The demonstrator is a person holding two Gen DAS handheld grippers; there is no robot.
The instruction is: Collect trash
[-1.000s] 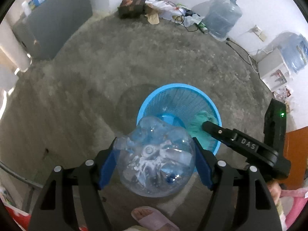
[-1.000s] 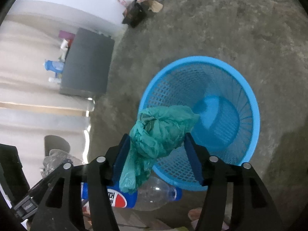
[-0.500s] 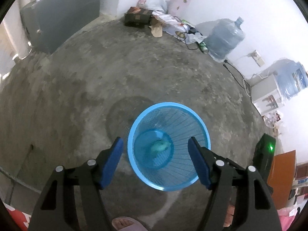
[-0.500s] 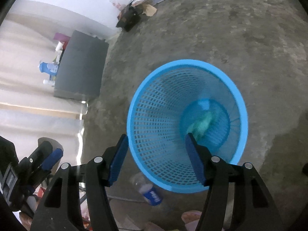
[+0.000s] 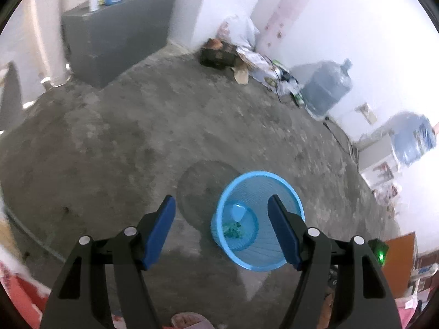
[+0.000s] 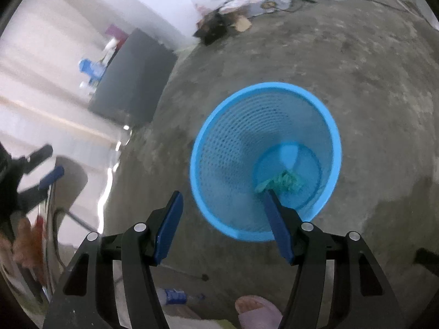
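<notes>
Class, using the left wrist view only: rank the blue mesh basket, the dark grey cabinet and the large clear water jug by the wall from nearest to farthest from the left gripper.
1. Blue mesh basket: on the floor just ahead of the open left gripper.
2. Large clear water jug: far right, against the white wall.
3. Dark grey cabinet: far left; too close to the jug to rank firmly.

Both wrist views downward, sharing blue basket (image 5: 285,183) (image 6: 333,126).

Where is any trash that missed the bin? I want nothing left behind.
A plastic bottle with a blue label lies on its side on the floor beside the blue mesh basket, not in it. Only the crumpled green bag is inside. Both the left gripper and the right gripper are open.
</notes>
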